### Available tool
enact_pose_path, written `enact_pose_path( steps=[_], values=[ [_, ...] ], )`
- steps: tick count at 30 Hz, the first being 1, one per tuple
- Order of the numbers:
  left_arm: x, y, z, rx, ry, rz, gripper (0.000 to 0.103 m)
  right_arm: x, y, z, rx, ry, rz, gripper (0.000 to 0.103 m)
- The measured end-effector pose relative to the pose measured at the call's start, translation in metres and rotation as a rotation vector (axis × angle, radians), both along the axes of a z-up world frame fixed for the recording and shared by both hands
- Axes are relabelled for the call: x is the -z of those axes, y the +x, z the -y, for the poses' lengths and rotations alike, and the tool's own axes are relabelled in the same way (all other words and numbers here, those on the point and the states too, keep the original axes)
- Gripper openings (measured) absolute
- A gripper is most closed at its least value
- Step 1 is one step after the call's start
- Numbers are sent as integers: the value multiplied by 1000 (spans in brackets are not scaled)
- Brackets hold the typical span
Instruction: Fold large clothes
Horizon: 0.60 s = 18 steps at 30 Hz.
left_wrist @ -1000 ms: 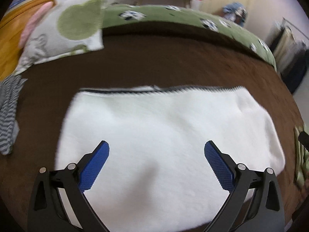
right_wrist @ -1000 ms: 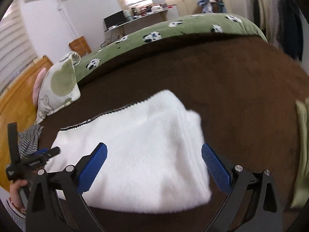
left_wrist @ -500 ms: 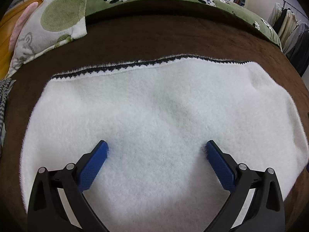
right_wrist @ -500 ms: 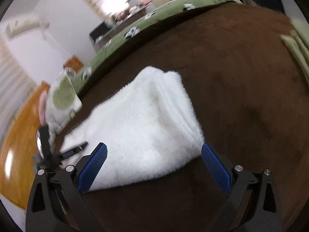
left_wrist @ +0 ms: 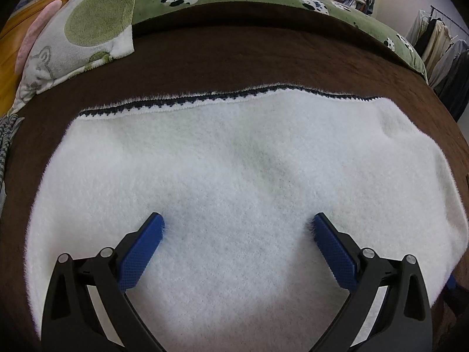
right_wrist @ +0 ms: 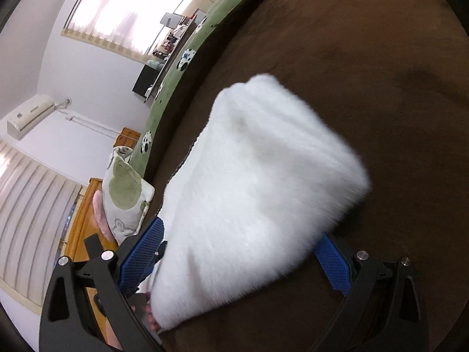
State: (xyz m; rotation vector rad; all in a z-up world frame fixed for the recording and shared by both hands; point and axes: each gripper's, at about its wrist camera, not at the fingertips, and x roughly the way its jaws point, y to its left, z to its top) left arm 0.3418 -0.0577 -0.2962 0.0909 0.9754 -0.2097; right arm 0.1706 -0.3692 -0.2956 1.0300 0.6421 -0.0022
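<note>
white fluffy sweater [left_wrist: 234,176] lies folded flat on the brown blanket [left_wrist: 234,58] w/ its dark-trimmed edge on the far side, pillow [left_wrist: 79,38] near the blanket's far left corner. left gripper [left_wrist: 237,228] sits low over the sweater's near part, jaws wide open, blue pads [left_wrist: 143,249] holding nothing. right gripper [right_wrist: 234,249] is at the sweater's [right_wrist: 249,199] end, jaws spread w/ the fluffy edge between them, not clamped.

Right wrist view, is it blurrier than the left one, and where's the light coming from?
Right wrist view: tilted, white fleece garment smeared by motion blur at its edges, window blown out bright. Left wrist view: sharp, evenly lit, fisheye bending the brown bedspread.
</note>
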Motion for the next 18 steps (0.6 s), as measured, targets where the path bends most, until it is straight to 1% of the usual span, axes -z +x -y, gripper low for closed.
enact_pose_path(
  steps=[5, 7, 8, 9, 10, 12, 14, 16, 18],
  values=[
    [1, -1, 2, 1, -5, 8, 98, 1, 24, -3, 1, -34, -1, 97],
    [1, -1, 2, -1, -7, 10, 98, 0, 36, -6, -14, -59, -16, 93],
    [1, -1, 3, -3, -9, 11, 98, 0, 40, -7, -15, -79, -34, 78],
    [2, -1, 3, -4, -9, 12, 98, 0, 44, -7, -12, -107, -64, 49],
    [2, -1, 4, -6, -9, 15, 98, 2, 45, -7, 3, -133, -107, 45],
    [2, -1, 6, -9, -8, 18, 98, 6, 42, -3, 11, -105, -105, 36],
    [0, -1, 7, -11, -7, 15, 98, 8, 40, -1, -2, -117, -101, 32],
    [-4, 0, 6, -3, -7, 6, 97, 6, 39, -3, -14, -143, -97, 29],
    [-8, 1, 0, -17, -11, 9, 97, 5, 38, -3, -19, -157, -95, 29]
  ],
)
